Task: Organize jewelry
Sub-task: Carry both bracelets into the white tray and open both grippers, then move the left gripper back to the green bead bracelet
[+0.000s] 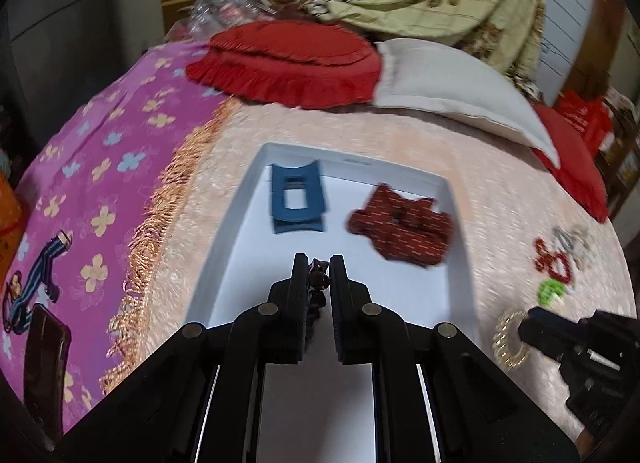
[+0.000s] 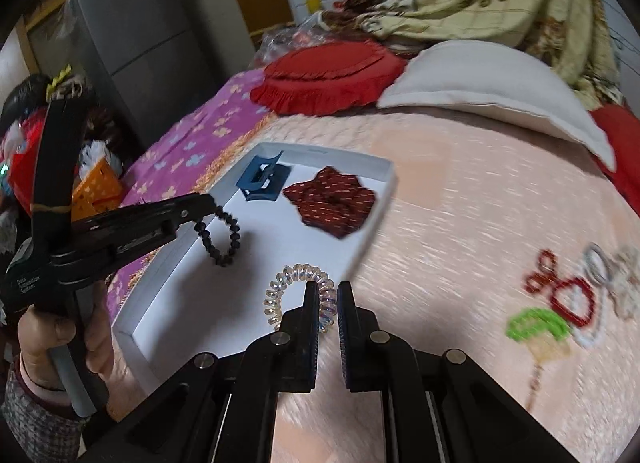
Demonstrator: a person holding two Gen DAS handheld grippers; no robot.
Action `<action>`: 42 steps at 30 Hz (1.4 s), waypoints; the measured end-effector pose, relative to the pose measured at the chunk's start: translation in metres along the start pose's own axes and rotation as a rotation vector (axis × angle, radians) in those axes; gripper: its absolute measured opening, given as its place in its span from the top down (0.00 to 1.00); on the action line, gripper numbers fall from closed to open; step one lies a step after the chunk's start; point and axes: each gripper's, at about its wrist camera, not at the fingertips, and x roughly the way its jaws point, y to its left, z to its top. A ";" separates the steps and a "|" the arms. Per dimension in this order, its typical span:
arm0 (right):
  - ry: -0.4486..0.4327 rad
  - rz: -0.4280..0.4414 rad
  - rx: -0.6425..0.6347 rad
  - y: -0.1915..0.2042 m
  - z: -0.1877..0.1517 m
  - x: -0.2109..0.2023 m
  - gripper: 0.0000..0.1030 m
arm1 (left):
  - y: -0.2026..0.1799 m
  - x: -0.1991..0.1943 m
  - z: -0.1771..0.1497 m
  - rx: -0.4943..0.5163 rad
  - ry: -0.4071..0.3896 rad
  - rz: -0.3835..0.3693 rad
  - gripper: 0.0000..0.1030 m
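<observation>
A white tray (image 1: 256, 179) lies on the peach bedspread and holds a blue claw clip (image 1: 297, 199) and a dark red scrunchie (image 1: 402, 223). My left gripper (image 1: 319, 263) is shut on a black bead bracelet (image 2: 220, 235), which hangs over the tray (image 2: 372, 219). My right gripper (image 2: 328, 291) is shut on a clear spiral hair tie (image 2: 288, 287) by the tray's right edge; it also shows in the left wrist view (image 1: 506, 339). The clip (image 2: 262, 179) and scrunchie (image 2: 332, 203) show in the right view too.
More jewelry, red and silver loops and a green piece (image 2: 560, 303), lies on the bedspread to the right. A red cushion (image 1: 288, 59) and a white pillow (image 1: 452, 83) lie beyond the tray. A purple flowered sheet (image 1: 92, 183) covers the left side.
</observation>
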 end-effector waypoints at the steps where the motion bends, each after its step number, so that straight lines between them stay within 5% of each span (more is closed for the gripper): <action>1: 0.014 -0.001 -0.008 0.005 0.004 0.012 0.92 | 0.005 0.006 0.001 -0.016 0.004 -0.003 0.91; 10: 0.102 0.001 0.004 0.020 0.029 0.085 0.92 | 0.029 0.042 0.009 -0.104 0.015 -0.030 0.91; 23: 0.110 0.012 0.032 0.025 0.051 0.121 0.92 | 0.054 0.049 0.015 -0.201 0.039 -0.110 0.89; 27: 0.104 0.050 0.074 0.023 0.053 0.121 0.92 | 0.058 0.037 0.013 -0.223 0.002 -0.119 0.73; 32: 0.102 0.048 0.067 0.027 0.052 0.116 0.90 | 0.058 0.023 0.010 -0.226 -0.053 -0.109 0.73; 36: 0.085 0.066 0.101 0.023 0.046 0.100 0.65 | 0.046 0.017 0.007 -0.156 -0.089 -0.031 0.73; 42: 0.025 0.073 0.110 0.014 0.022 0.045 0.62 | 0.037 0.010 -0.002 -0.085 -0.113 0.036 0.73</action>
